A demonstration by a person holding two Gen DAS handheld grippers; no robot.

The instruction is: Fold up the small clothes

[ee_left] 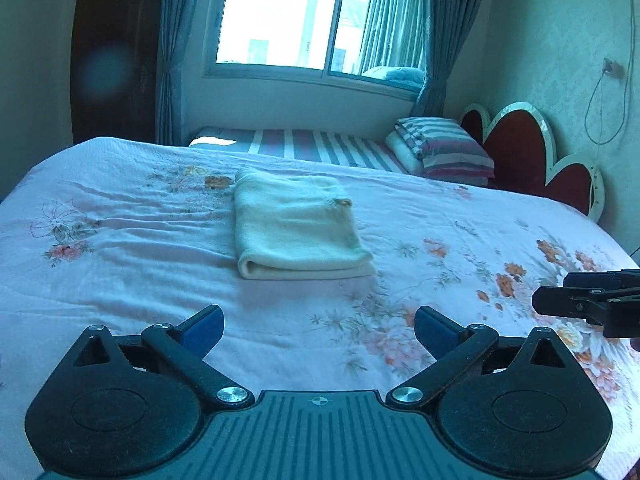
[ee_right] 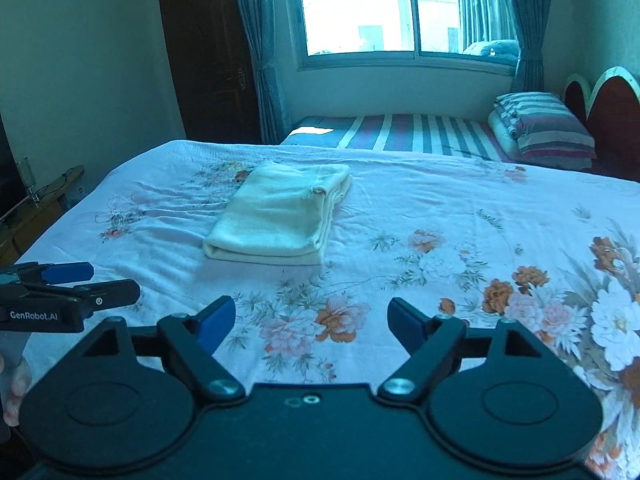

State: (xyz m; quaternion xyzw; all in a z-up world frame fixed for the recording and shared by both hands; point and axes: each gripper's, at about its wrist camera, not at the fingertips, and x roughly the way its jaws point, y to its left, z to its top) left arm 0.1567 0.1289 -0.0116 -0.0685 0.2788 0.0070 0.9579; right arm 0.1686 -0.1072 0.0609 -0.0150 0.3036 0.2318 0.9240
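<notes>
The small cream garment (ee_left: 298, 226) lies folded into a neat rectangle on the floral bedspread (ee_left: 120, 272), layers stacked — the fold looks finished. Both tools hang clear of it, near the bed's front edge: the left gripper (ee_left: 319, 330) and the right gripper (ee_right: 311, 320) each stand with jaws apart and nothing between them — likely released so the cloth rests undisturbed.
</notes>
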